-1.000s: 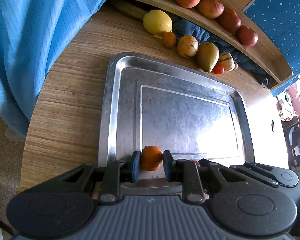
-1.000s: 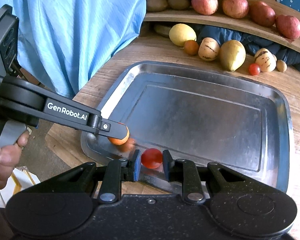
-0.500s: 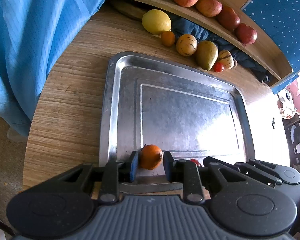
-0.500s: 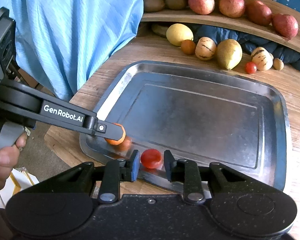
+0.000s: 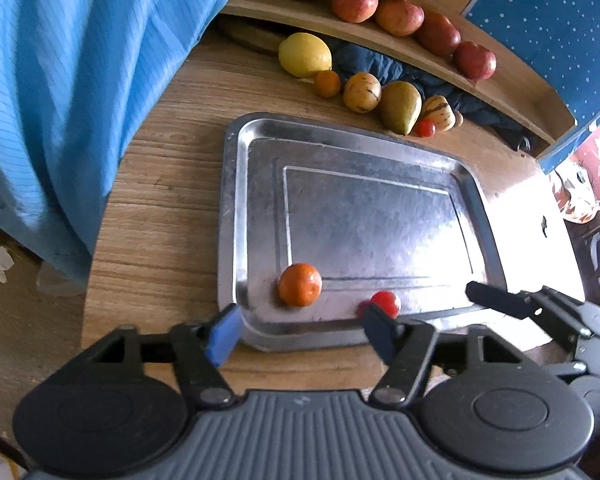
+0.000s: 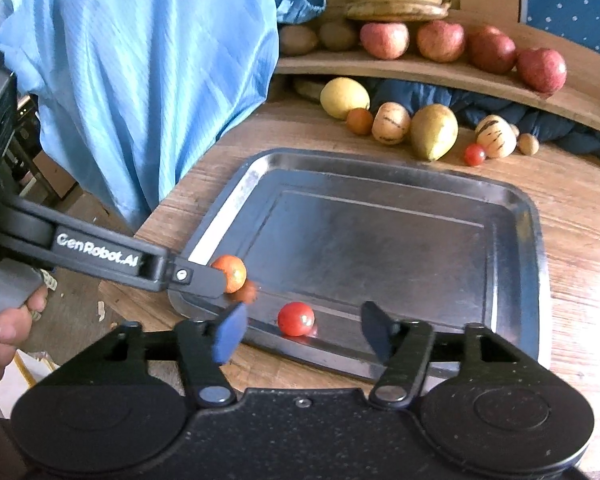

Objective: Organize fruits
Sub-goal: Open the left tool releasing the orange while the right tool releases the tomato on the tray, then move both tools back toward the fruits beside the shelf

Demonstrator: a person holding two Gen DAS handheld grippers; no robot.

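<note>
My left tool (image 5: 300, 334) has just been opening, orange (image 5: 299, 284) free | right tool (image 6: 300, 332) likewise, tomato (image 6: 295, 318) free | both sit at tray (image 6: 516, 208) near edge

Daylight glare on tray (image 5: 476, 240), fisheye-warped edges

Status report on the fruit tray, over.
Left tool and right tool just opened, empty. Small orange and cherry tomato rest on tray. Nothing blocking.

Round wood-grain table (image 5: 160, 216); curved wooden shelf (image 6: 420, 76) at rear. Blue dotted panel (image 5: 548, 20) behind. Blue cloth (image 6: 140, 80) hangs left. Strong daylight glare at right.
</note>
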